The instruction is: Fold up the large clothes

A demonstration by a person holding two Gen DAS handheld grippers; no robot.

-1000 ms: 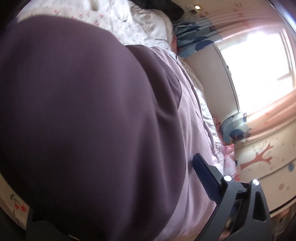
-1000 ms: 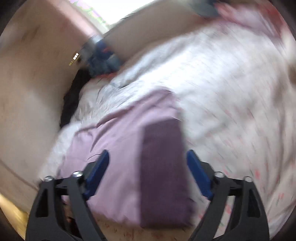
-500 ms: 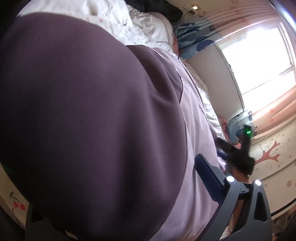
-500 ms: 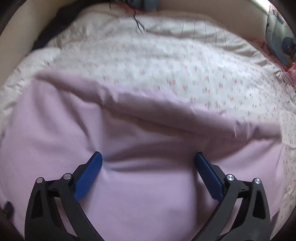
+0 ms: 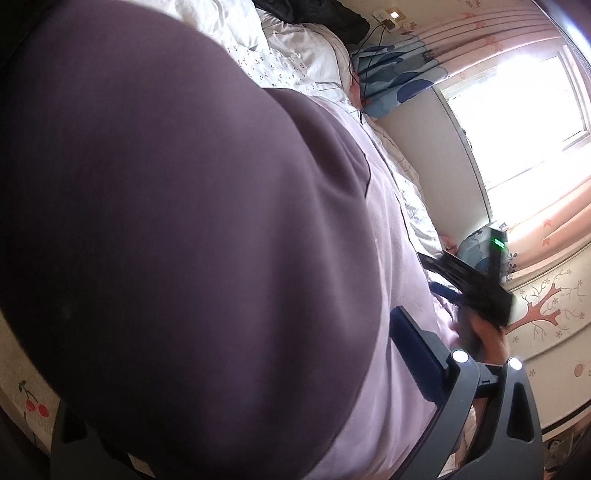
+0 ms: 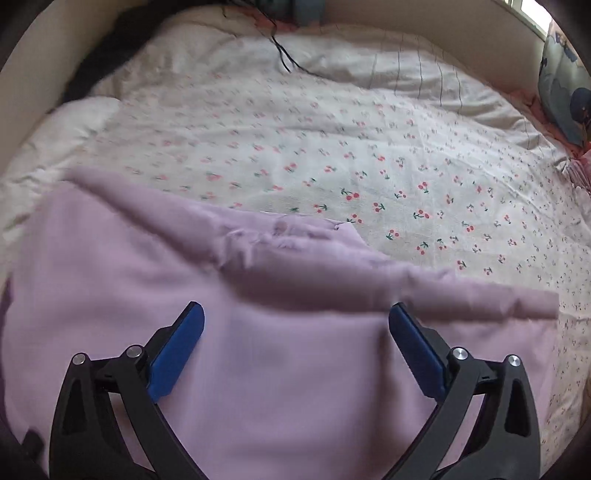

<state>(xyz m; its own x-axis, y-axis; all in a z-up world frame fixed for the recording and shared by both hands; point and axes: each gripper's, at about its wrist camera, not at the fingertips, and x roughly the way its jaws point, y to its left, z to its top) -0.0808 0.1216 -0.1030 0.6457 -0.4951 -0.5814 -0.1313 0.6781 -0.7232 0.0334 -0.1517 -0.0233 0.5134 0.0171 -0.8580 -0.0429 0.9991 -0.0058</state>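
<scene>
The garment (image 6: 280, 369) lay spread on the bed (image 6: 388, 155), a lilac piece w/ a dark purple section (image 5: 166, 240). In the right wrist view the lilac cloth covered the near part of the bed, its far edge rumpled into a ridge (image 6: 332, 266) running across the frame, w/ a small puckered spot near the middle of that ridge. Beyond it was the cherry-print bedsheet, bare up to the headboard end.

Right gripper (image 6: 295, 332) hovered over the lilac cloth, jaws wide apart; they'd just finished opening, nothing between the blue pads, only flat cloth below them. In the left wrist view the same gripper (image 5: 491, 291) showed at the right, w/ a green light on its body and part of a hand (image 5: 487, 339) behind it.

Left gripper: only its right finger (image 5: 417, 358) w/ blue pad was visible; the dark purple cloth bulged up close to the lens and hid the other finger, so couldn't tell if the jaws were apart or clamped on the cloth. The visible finger lay beside the lilac cloth.

Around: a blue patterned pillow (image 5: 391, 77) at the head of the bed, a black cable (image 6: 284, 55) trailing over the sheet, a bright window (image 5: 517, 118) w/ pink curtains, and a dark garment (image 5: 314, 14) bunched at the far corner.
</scene>
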